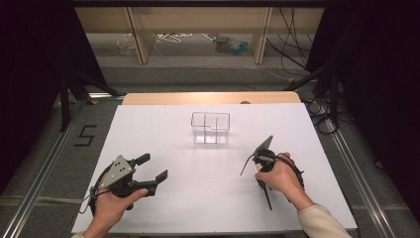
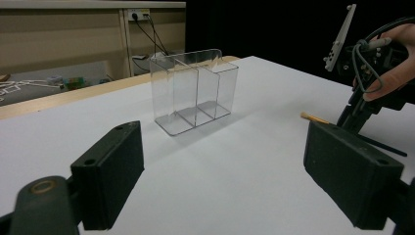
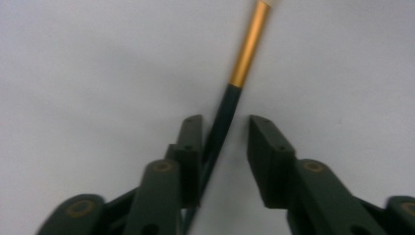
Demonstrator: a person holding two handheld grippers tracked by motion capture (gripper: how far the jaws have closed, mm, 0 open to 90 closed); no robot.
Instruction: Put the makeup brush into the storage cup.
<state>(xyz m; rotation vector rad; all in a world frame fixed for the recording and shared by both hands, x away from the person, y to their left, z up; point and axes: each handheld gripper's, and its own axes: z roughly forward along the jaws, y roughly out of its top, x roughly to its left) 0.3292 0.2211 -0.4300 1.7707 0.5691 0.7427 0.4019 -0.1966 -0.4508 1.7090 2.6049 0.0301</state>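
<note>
With the right gripper point(image 3: 225, 147) narrowed around the brush point(image 3: 222, 122) lying on the table point(image 1: 198, 198) at 5 o'clock from the empty organizer point(image 1: 210, 128), apparently not yet pinching, left gripper point(image 1: 151, 168) spread, lifting and placement remain.

From above our near edge we look forward and down on the white table point(image 1: 208, 198). Our left gripper view sits low, facing the clear organizer point(image 2: 193, 90) at 12 o'clock. Our right gripper view hangs close over the brush point(image 3: 230, 105); all three share it.
</note>
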